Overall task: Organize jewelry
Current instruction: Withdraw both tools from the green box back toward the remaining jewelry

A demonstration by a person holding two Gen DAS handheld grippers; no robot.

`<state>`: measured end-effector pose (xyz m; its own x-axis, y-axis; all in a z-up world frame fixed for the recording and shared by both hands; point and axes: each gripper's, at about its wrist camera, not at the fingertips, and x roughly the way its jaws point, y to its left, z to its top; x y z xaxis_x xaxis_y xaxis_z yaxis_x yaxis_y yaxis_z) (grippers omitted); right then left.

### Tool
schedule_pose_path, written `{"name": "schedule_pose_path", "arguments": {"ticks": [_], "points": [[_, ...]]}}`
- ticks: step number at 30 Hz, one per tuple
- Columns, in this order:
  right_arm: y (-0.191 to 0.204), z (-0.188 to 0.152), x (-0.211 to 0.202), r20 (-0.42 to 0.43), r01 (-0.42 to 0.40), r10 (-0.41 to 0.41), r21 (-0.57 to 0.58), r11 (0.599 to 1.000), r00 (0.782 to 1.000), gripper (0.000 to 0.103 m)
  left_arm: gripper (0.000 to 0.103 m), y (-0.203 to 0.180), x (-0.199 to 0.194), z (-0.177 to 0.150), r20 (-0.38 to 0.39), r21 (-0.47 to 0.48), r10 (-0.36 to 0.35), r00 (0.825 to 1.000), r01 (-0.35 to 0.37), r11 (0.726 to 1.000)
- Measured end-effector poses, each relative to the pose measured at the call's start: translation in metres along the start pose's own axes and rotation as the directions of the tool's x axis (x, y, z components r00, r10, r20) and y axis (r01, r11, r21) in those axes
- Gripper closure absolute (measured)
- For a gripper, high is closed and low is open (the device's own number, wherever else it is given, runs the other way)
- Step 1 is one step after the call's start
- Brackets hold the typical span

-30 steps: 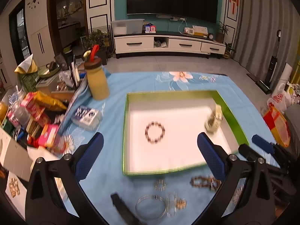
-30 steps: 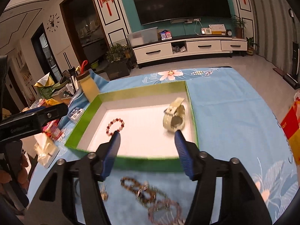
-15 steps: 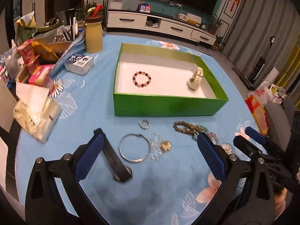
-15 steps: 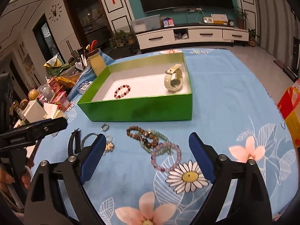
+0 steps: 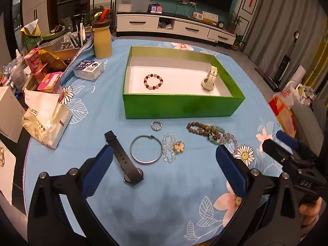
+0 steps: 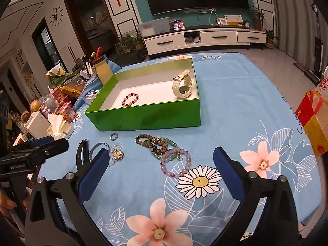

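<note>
With both grippers, left point(image 5: 164, 170) and right point(image 6: 160, 170), spread wide and nothing held, it's basically a between-picks moment. Two pieces are already parked in the box point(image 5: 182, 106): a bead bracelet point(image 5: 153, 81) and a watch point(image 5: 209, 79). The rest is scattered on the cloth just in front, so the bangle point(image 5: 146, 148) or bead pile point(image 6: 164, 145) probably gets picked next, which needs a low, careful pinch.

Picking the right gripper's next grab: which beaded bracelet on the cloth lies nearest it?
The pale purple bracelet, lying open against the white daisy print, nearest the right gripper. The brown bracelet and green one lie tangled farther back.
</note>
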<state>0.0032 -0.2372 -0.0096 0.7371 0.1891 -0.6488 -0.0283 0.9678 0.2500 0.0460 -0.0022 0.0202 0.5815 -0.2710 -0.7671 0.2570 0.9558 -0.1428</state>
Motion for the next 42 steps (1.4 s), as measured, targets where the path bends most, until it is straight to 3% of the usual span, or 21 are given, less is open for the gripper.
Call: {"name": "schedule_pose_path", "arguments": {"ticks": [21,30,42], "points": [[0.01,-0.013,0.002,-0.044,0.015,-0.016,-0.027,1.0,0.999,0.002,0.002,0.016,0.014,-0.023,-0.048,-0.016,0.015,0.999,-0.016,1.0],[-0.015,-0.019,0.011,-0.084,0.03,-0.028,0.019,0.999,0.996,0.002,0.002,0.031,0.017,-0.033,-0.054,-0.033,0.047,0.997,-0.049,0.998],[-0.018,-0.028,0.028,-0.112,-0.036,0.033,-0.023,0.999,0.993,0.002,0.002,0.022,0.028,-0.044,-0.046,0.03,-0.02,0.999,0.022,0.999]]}}
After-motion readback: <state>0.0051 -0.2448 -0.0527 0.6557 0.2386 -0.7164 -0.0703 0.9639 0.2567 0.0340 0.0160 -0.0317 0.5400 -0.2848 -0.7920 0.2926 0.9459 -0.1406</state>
